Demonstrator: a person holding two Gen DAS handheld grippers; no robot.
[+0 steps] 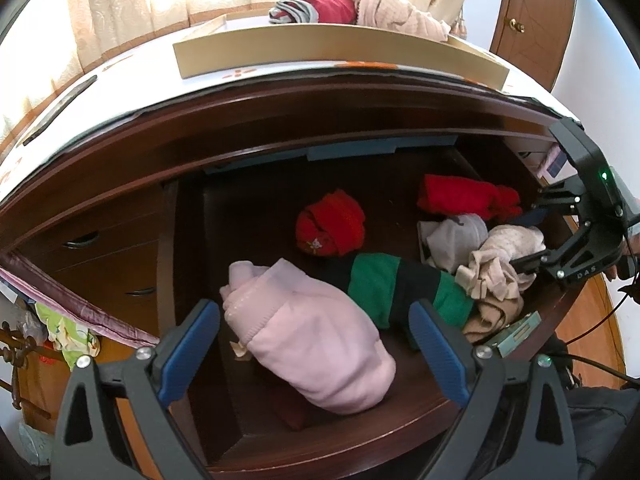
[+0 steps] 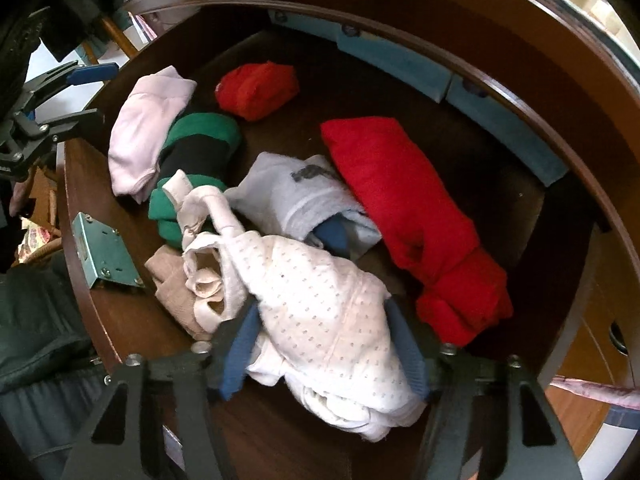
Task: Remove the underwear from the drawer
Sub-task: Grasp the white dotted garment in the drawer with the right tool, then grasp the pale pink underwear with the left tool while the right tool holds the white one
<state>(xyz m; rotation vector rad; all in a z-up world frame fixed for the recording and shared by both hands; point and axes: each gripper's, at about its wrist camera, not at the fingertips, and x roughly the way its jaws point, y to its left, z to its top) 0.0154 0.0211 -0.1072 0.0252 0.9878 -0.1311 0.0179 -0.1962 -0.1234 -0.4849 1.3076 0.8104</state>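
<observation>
A dark wooden drawer [image 1: 280,432] stands pulled out, with several garments in it. My right gripper [image 2: 324,346] points steeply down at the drawer's front right, and its blue pads [image 2: 240,344] press both sides of a white dotted piece of underwear [image 2: 320,304]. In the left wrist view the right gripper [image 1: 528,264] reaches into that pale bundle [image 1: 516,240]. My left gripper [image 1: 316,344] hangs open above a pink garment [image 1: 312,340] and holds nothing. Around these lie a green-and-black striped roll [image 2: 196,144], a grey-white garment [image 2: 296,196] and a beige cloth [image 2: 176,284].
A red rolled piece [image 2: 256,88] and a red folded garment [image 2: 408,208] lie toward the back of the drawer. A metal lock plate [image 2: 104,252] sits on the drawer front. On the desk top above, a shallow box [image 1: 336,48] holds more clothes [image 1: 320,8]. Side drawers [image 1: 100,260] are at the left.
</observation>
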